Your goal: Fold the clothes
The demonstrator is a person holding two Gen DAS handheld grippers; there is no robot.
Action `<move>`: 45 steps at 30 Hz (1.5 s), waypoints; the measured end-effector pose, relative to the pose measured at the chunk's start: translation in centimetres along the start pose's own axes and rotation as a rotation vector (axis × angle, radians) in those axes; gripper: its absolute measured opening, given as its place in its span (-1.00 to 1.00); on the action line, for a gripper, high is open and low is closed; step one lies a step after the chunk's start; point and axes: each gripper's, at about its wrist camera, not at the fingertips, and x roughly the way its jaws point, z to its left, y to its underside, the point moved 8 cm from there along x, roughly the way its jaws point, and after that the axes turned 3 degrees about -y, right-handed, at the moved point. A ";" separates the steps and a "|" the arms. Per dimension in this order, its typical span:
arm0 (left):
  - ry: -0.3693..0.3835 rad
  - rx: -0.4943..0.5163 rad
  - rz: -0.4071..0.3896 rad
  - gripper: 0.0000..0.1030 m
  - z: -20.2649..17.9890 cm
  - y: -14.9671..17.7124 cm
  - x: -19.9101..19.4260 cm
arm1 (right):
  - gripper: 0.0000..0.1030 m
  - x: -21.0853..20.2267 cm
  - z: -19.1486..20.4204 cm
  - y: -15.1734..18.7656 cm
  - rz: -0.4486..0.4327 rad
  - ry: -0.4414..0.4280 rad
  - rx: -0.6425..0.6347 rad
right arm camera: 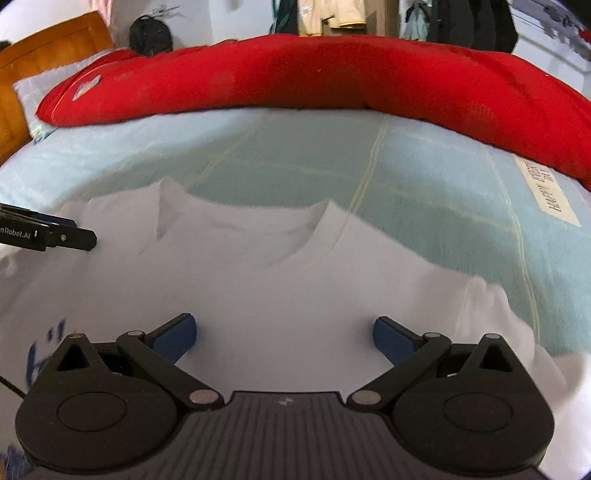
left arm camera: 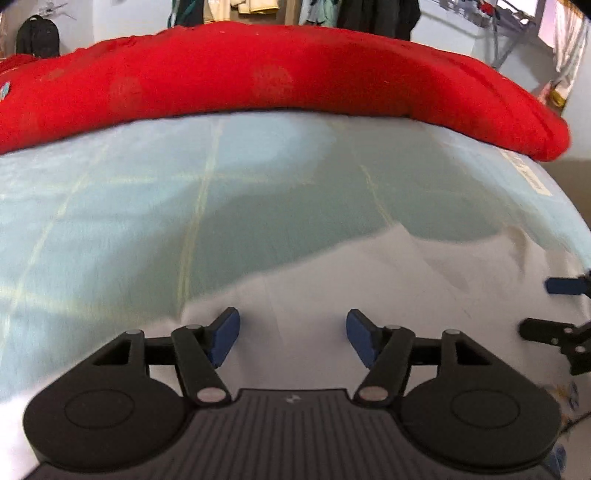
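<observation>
A white T-shirt [right arm camera: 288, 280] lies spread on the pale blue bedsheet [right arm camera: 424, 192], its neckline [right arm camera: 258, 225] pointing away from me. Blue print shows at the shirt's left part [right arm camera: 40, 354]. My right gripper [right arm camera: 284, 338] hovers over the shirt's chest, open, nothing between its blue pads [right arm camera: 177, 336]. In the left wrist view the same white shirt [left arm camera: 332, 280] fills the lower half. My left gripper [left arm camera: 293, 336] is open above it, empty. The right gripper's fingers [left arm camera: 561, 306] poke in at the right edge there. The left gripper's finger [right arm camera: 70, 238] shows at the left edge of the right view.
A thick red quilt [left arm camera: 258, 74] lies folded across the far side of the bed. A wooden headboard [right arm camera: 44, 55] and a pillow [right arm camera: 48, 85] are at far left. Hanging clothes [right arm camera: 332, 14] and a dark backpack [right arm camera: 149, 33] are behind. The bed edge drops off at right [left arm camera: 569, 192].
</observation>
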 end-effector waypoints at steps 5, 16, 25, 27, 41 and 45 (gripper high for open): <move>0.015 -0.019 0.006 0.31 0.8 -2.2 1.9 | 1.00 1.4 -1.0 -1.6 -0.018 0.027 0.016; 0.012 -0.012 -0.026 0.30 1.0 -2.0 0.2 | 1.00 2.0 -1.2 -2.4 -0.026 0.059 -0.002; 0.006 0.060 -0.074 0.30 -0.7 -3.3 -3.3 | 1.00 1.7 -1.0 -3.2 0.015 0.077 0.007; 0.006 0.067 -0.080 0.30 -1.0 -3.3 -4.1 | 1.00 1.4 -0.8 -3.5 0.026 0.078 0.011; -0.035 -0.010 0.017 0.30 0.2 2.7 -8.2 | 1.00 -4.5 0.5 -2.2 0.022 0.044 0.092; -0.040 -0.024 0.042 0.30 0.3 5.3 -7.5 | 1.00 -5.6 1.0 0.3 0.035 0.026 0.131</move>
